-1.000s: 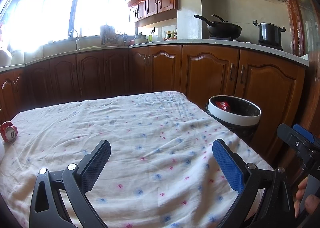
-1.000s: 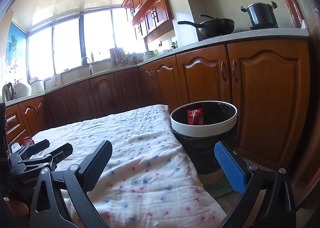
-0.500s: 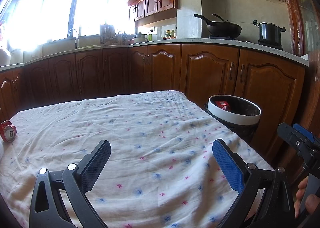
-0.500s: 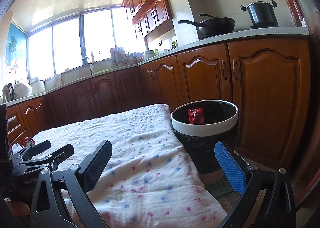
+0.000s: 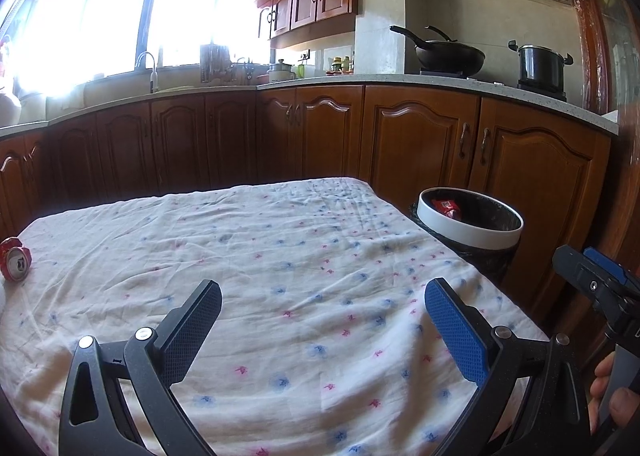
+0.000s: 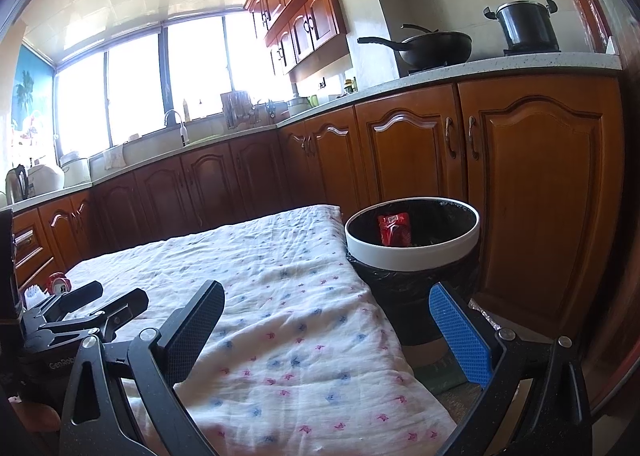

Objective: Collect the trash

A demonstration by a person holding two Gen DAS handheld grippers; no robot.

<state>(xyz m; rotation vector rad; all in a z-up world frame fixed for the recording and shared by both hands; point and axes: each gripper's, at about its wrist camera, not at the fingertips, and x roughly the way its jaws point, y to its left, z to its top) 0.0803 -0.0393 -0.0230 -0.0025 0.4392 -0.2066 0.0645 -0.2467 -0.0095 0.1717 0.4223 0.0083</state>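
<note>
Black-and-blue left gripper (image 5: 322, 322) sits low and level over the near part of the tabletop, pointing across the white cloth with pink and blue flower print (image 5: 280, 256) toward the brown wooden cabinets (image 5: 420, 144). Jaws spread wide, nothing between them, not touching the cloth. Crushed red soda can (image 5: 15, 263) lies on the cloth at the far left edge, well apart from the jaws and off to their left. Round bin with white rim and black liner (image 5: 472, 234) stands just beside the tabletop's far right corner; a red wrapper (image 5: 447, 208) lies inside it. Right gripper's tip (image 5: 600, 288) shows at the right frame edge, with fingers (image 5: 616, 404) of the person's hand on its grip below.

Right wrist view: right gripper (image 6: 326, 326) held low at the tabletop's right edge, aimed between cloth (image 6: 280, 276) and bin (image 6: 412, 256). Jaws wide open, empty; blue pad overlaps the bin's lower wall in frame, contact cannot be told. Bin is near, ahead and slightly right; red wrapper (image 6: 394, 229) leans against its inner liner. Left gripper (image 6: 100, 306) lies at lower left, jaws apart. Red can (image 6: 60, 283) just past it, partly hidden.
</note>
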